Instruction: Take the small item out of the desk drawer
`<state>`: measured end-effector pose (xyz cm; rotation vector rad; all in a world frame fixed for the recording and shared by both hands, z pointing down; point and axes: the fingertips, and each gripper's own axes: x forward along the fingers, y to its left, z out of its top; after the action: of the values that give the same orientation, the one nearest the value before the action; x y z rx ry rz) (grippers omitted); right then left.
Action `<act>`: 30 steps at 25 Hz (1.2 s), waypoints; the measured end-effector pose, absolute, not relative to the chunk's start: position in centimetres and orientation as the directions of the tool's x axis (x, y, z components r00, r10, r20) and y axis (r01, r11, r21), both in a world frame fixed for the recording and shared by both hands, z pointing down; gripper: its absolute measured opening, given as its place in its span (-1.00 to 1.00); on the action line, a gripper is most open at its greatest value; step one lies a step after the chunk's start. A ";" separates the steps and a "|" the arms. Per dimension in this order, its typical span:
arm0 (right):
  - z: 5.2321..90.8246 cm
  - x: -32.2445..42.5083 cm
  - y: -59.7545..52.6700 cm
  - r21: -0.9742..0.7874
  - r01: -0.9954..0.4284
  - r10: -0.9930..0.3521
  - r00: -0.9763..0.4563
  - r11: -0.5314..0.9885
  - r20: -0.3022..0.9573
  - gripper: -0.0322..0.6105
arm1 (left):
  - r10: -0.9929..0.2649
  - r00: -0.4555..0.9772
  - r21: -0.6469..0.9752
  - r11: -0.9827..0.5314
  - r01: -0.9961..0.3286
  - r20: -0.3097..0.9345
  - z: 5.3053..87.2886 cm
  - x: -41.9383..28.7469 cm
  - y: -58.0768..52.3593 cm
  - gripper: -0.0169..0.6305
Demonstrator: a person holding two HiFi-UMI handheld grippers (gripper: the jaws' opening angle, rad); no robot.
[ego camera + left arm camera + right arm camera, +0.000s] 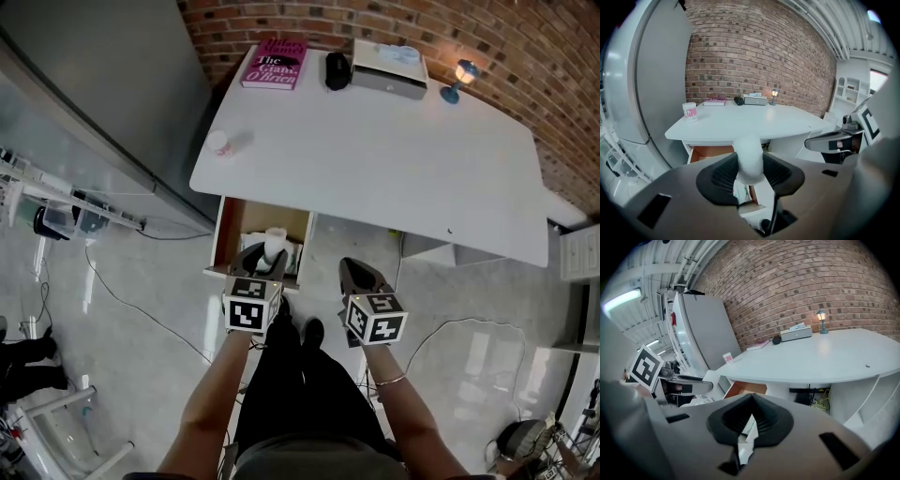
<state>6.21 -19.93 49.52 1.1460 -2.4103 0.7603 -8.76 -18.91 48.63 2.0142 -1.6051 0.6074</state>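
The desk drawer [228, 232] stands open under the left end of the white desk [375, 159]. A small white cylindrical item [275, 242] is above the drawer, and my left gripper [266, 253] is shut on it. In the left gripper view the white item [749, 157] stands upright between the two dark pads, with the drawer [710, 152] behind and below it. My right gripper [361, 272] hangs to the right of the drawer, in front of the desk edge. Its jaws [751, 398] meet at the tips and nothing is between them.
On the desk are a pink book [275, 64], a black object [337, 70], a grey box [388, 67], a small lamp [459, 77] and a pink-and-white cup [225, 142] near the left edge. A grey cabinet [103, 84] stands left. Cables lie on the floor.
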 end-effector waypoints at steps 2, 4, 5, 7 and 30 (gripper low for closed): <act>49.0 6.2 -19.8 -0.311 -0.785 -0.595 -0.612 0.536 0.521 -0.89 | -0.768 0.202 0.117 -0.165 -0.979 0.608 47.9 -8.9 -18.5 -0.40; 48.5 6.3 -19.7 -0.307 -0.782 -0.598 -0.616 0.542 0.514 -0.89 | -0.777 0.198 0.133 -0.148 -0.980 0.598 47.2 -9.1 -18.1 -0.40; 48.2 6.4 -19.7 -0.305 -0.782 -0.601 -0.616 0.543 0.510 -0.89 | -0.781 0.198 0.140 -0.143 -0.980 0.592 46.9 -9.2 -17.9 -0.40; 47.9 6.7 -19.7 -0.303 -0.784 -0.607 -0.615 0.542 0.503 -0.89 | -0.790 0.196 0.143 -0.138 -0.980 0.581 46.4 -9.4 -17.5 -0.40; 44.9 8.7 -19.7 -0.295 -0.780 -0.633 -0.622 0.552 0.460 -0.90 | -0.844 0.165 0.162 -0.094 -0.982 0.510 42.2 -10.0 -15.4 -0.39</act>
<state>8.66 -19.69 44.87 1.1690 -2.4901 0.6929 -10.01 -15.41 42.17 1.9868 -1.7249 0.3979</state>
